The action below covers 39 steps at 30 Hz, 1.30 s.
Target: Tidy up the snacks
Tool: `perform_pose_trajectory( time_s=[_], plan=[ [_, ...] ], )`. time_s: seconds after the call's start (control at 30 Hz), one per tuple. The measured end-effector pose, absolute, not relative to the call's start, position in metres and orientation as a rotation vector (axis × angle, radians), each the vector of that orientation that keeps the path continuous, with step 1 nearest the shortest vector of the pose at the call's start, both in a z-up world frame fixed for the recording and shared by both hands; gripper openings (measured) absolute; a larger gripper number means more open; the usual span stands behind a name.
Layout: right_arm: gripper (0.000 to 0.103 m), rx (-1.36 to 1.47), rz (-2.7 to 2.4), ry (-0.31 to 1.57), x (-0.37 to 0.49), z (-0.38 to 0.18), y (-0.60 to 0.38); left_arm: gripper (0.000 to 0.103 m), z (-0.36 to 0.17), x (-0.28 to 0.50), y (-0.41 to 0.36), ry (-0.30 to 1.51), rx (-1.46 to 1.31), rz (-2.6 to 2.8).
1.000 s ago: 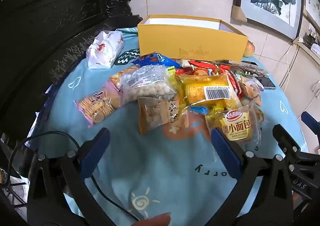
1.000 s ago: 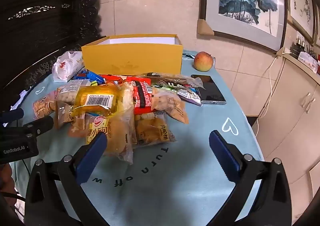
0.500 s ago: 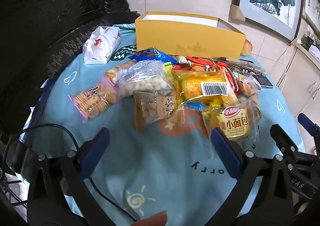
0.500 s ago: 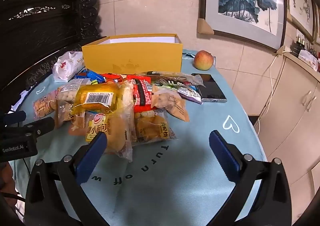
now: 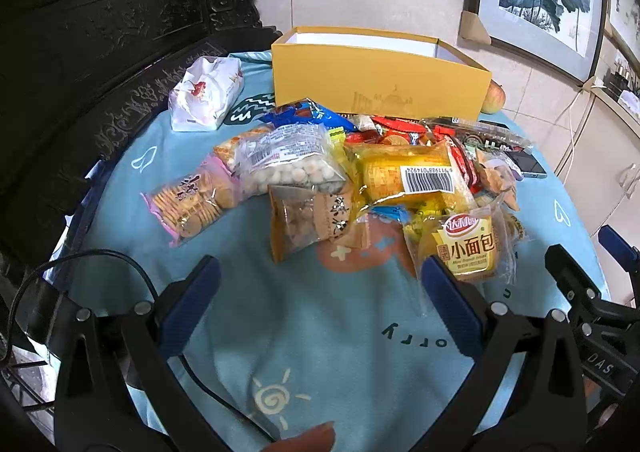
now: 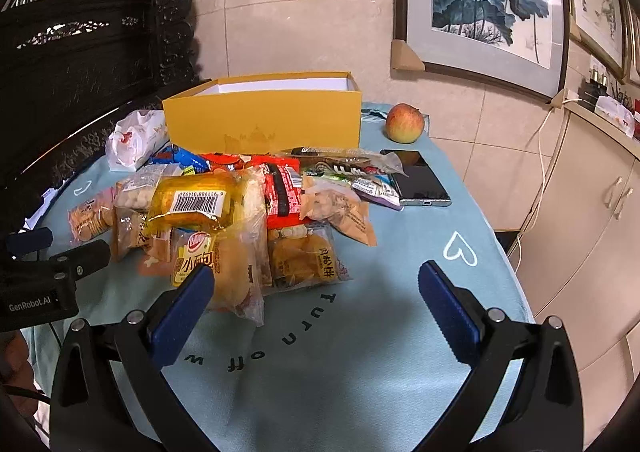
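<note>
Both tongs hang wide apart over the near part of the counter [image 5: 320,352], which is covered with a light blue cloth, and neither holds anything. The left tongs [image 5: 320,292] frame the lower middle of their view, and the blue-padded fingers [image 5: 192,300] stand clear of the snack pile [image 5: 360,188] just beyond them. The right tongs [image 6: 316,300] sit the same way at the bottom of their own view; their left pad overlaps the near edge of the small bread bag [image 6: 224,264] in the picture, though whether it touches cannot be told.

The snacks lie heaped in the middle of the counter: a pink cracker pack [image 5: 192,200] at the left edge, a clear bag of round puffs [image 5: 292,164] beside it, and a yellow pack with a barcode [image 5: 408,176] on top at the centre. Behind the heap, in the upper middle of both views, stands an open yellow box [image 6: 260,116]. A white tissue pack [image 5: 204,92] lies to its left. To its right sits an apple [image 6: 404,122], and a phone [image 6: 420,176] lies flat beside the pile.
</note>
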State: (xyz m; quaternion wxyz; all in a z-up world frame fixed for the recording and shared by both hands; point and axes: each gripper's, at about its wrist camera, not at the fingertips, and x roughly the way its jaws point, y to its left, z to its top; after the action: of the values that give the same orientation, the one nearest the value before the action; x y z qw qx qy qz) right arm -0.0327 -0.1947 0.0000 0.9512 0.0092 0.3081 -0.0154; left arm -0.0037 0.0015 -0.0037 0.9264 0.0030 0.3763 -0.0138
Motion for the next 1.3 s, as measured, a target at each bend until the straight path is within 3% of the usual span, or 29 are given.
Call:
perform_pose_trajectory(
  time_s=[1.3],
  plan=[
    [0.102,0.01,-0.02,0.638,-0.0305,-0.0026,-0.1912,0.101,0.0003,-0.0075,-0.0035,0.775,0.019,-0.036]
  ],
)
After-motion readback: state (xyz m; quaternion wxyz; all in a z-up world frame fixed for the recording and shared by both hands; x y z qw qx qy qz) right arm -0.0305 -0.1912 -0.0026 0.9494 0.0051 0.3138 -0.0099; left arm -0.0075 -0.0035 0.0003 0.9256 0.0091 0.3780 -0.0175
